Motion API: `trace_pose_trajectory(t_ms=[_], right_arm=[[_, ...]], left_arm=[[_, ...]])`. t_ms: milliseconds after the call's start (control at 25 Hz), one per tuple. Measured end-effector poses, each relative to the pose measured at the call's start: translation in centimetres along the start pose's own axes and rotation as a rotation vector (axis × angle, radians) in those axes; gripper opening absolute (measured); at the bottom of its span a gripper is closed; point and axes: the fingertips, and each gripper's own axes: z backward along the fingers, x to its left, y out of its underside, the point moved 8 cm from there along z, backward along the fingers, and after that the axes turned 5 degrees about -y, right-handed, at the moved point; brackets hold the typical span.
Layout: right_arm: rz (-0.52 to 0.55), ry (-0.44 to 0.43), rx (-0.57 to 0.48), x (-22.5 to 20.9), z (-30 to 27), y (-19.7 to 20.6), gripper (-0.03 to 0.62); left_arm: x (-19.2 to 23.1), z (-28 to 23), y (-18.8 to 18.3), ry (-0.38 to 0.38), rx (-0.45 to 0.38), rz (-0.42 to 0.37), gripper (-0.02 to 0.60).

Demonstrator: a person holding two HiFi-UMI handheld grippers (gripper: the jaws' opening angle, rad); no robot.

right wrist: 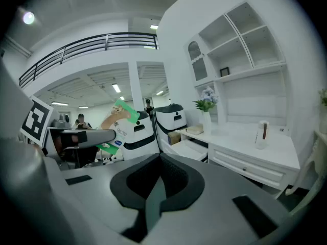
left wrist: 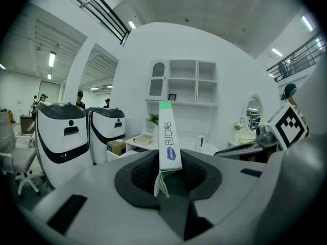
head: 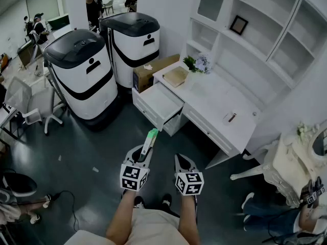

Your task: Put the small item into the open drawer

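A slim white packet with a green tip (head: 149, 138) sticks up from my left gripper (head: 141, 158), which is shut on its lower end. In the left gripper view the packet (left wrist: 168, 143) stands upright between the dark pads of the left gripper (left wrist: 169, 184). The open drawer (head: 159, 103) juts from the left end of the white desk (head: 214, 102), ahead of both grippers and well apart from them. My right gripper (head: 183, 163) hangs beside the left one, shut and empty. The right gripper (right wrist: 156, 188) view shows the drawer (right wrist: 192, 149) and the held packet (right wrist: 119, 125).
Two tall white-and-black machines (head: 82, 70) (head: 134, 37) stand left of the desk, with a cardboard box (head: 153, 70) between them and it. On the desk are a flat tan item (head: 176, 76), flowers (head: 200, 63) and a small bottle (head: 231, 117). A white chair (head: 30, 103) stands far left.
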Motion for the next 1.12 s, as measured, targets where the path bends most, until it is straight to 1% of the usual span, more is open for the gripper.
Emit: trace_pose_trajectory(t_ms=[200, 360, 520, 680, 840, 1120], right_arm=[[-0.015, 0.015, -0.004, 0.9, 0.2, 0.2, 0.025], [-0.020, 0.028, -0.006, 1.2, -0.2, 0.5, 0.025], [-0.054, 0.047, -0.043, 2.0, -0.5, 0.7, 0.025], [-0.100, 0.027, -0.086, 3.7, -0.9, 1.2, 0.025], [-0.117, -0.003, -0.082, 4.8, -1.9, 1.8, 0.025], [-0.124, -0.039, -0.084, 4.6, -5.5, 0.3, 0.025]], left_arm=[[1.1, 1.3, 0.2, 0.007, -0.002, 0.005, 0.103], [1.8, 1.3, 0.6, 0.027, 0.014, -0.013, 0.103], [2.4, 2.0, 0.7, 0.060, 0.019, -0.019, 0.103], [3.5, 3.5, 1.3, 0.076, 0.023, -0.022, 0.103], [4.7, 4.5, 1.8, 0.066, 0.033, -0.014, 0.103], [6.9, 3.0, 0.9, 0.051, 0.030, -0.022, 0.104]])
